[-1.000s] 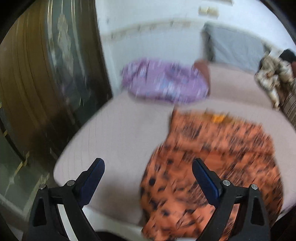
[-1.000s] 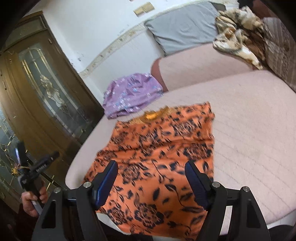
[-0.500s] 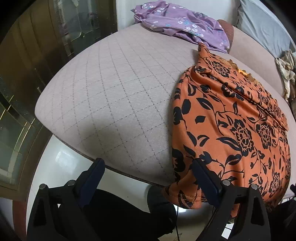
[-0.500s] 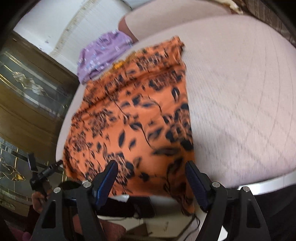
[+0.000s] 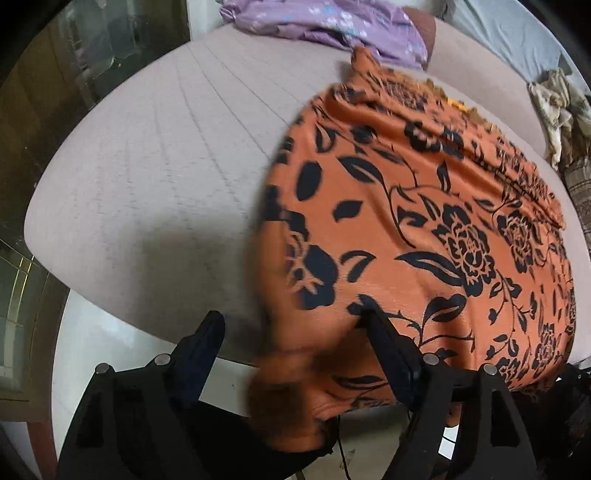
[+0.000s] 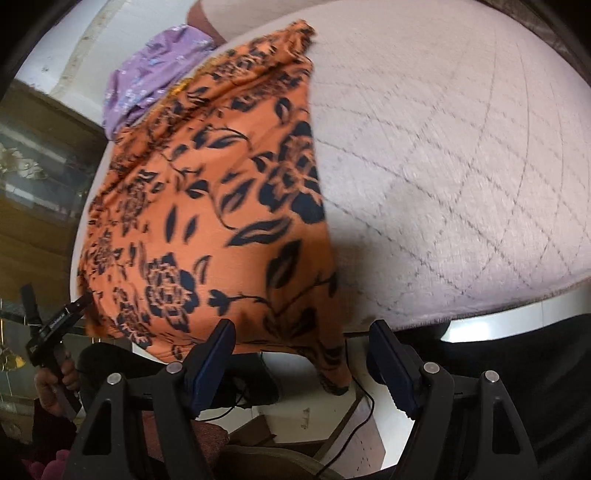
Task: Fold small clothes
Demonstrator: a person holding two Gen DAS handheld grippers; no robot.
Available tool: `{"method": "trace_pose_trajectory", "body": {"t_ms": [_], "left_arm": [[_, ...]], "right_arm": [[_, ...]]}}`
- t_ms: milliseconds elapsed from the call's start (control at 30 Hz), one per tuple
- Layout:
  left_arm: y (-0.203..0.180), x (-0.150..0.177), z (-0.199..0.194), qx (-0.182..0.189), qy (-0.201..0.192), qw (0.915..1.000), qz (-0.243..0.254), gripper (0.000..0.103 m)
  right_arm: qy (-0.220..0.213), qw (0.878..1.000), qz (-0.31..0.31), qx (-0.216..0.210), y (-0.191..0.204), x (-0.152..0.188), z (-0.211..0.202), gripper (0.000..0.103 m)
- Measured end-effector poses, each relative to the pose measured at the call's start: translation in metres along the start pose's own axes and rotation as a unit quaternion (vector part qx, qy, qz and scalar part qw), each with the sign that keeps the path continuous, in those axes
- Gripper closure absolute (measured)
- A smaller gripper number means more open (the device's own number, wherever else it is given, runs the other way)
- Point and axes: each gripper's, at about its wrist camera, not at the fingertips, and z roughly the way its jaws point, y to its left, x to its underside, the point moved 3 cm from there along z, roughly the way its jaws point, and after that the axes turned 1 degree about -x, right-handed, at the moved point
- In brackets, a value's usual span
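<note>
An orange garment with a black flower print (image 5: pixel 424 221) lies spread on a pinkish quilted mattress (image 5: pixel 155 177), and its near hem hangs over the front edge. My left gripper (image 5: pixel 291 332) points steeply down at the hem's left corner. Its jaws are closing with the drooping cloth between them; the right finger (image 5: pixel 384 336) lies over the fabric and the left finger (image 5: pixel 207 343) stands clear of it. My right gripper (image 6: pixel 301 343) is open at the garment's (image 6: pixel 207 206) right corner, which dangles between its fingers. In the right wrist view a hand holds the left gripper (image 6: pixel 55 321).
A purple flowered garment (image 5: pixel 325 26) lies at the mattress's far end, a grey pillow (image 5: pixel 509 40) and crumpled beige cloth (image 5: pixel 561 107) to the right. A wooden glass-door cabinet (image 6: pixel 33 177) stands on the left. A black cable (image 6: pixel 354 417) runs over the white floor below the edge.
Both grippers have sunk and tipped downward, from looking across the bed to hanging over the garment's near hem. The left jaws have narrowed a little; the right jaws keep their width.
</note>
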Motion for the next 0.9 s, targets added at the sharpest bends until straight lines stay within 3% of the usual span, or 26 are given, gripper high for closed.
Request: {"method": "trace_pose_trajectory", "body": {"t_ms": [133, 167, 233, 333, 400, 500, 567, 633, 733, 900], "left_arm": [[-0.015, -0.006, 0.002, -0.017, -0.018, 0.9992, 0.032, 0.020], [-0.018, -0.007, 0.001, -0.018, -0.021, 0.9989, 0.038, 0.023], [-0.026, -0.007, -0.003, -0.003, -0.030, 0.9982, 0.052, 0.046], [-0.042, -0.007, -0.009, -0.023, -0.051, 0.9937, 0.097, 0.073], [-0.047, -0.007, -0.010, -0.028, -0.053, 0.9922, 0.109, 0.076], [-0.043, -0.011, -0.009, -0.018, -0.044, 0.9944, 0.094, 0.074], [-0.036, -0.012, -0.007, -0.010, -0.038, 0.9962, 0.078, 0.062], [-0.034, -0.010, -0.005, -0.008, -0.031, 0.9973, 0.067, 0.031], [-0.030, -0.007, 0.000, 0.003, -0.027, 0.9980, 0.058, 0.029], [-0.024, -0.006, 0.002, 0.018, -0.032, 0.9977, 0.057, 0.029]], "right_arm": [[0.017, 0.999, 0.038, -0.009, -0.009, 0.004, 0.018, 0.028], [0.018, 0.999, 0.045, -0.016, -0.010, 0.004, 0.022, 0.035], [0.015, 0.998, 0.054, -0.038, -0.008, 0.004, 0.026, 0.047], [0.009, 0.998, 0.044, -0.043, -0.007, 0.005, 0.024, 0.052], [0.008, 0.998, 0.042, -0.048, -0.007, 0.007, 0.020, 0.060], [0.016, 0.999, 0.017, -0.034, 0.001, 0.011, 0.018, 0.062], [0.023, 0.999, 0.002, -0.025, 0.009, 0.010, 0.020, 0.060], [0.026, 0.999, 0.005, -0.022, 0.011, 0.008, 0.023, 0.060], [0.033, 0.999, 0.018, -0.035, 0.008, 0.005, 0.027, 0.053], [0.036, 0.995, 0.070, -0.066, -0.005, 0.001, 0.029, 0.052]]}}
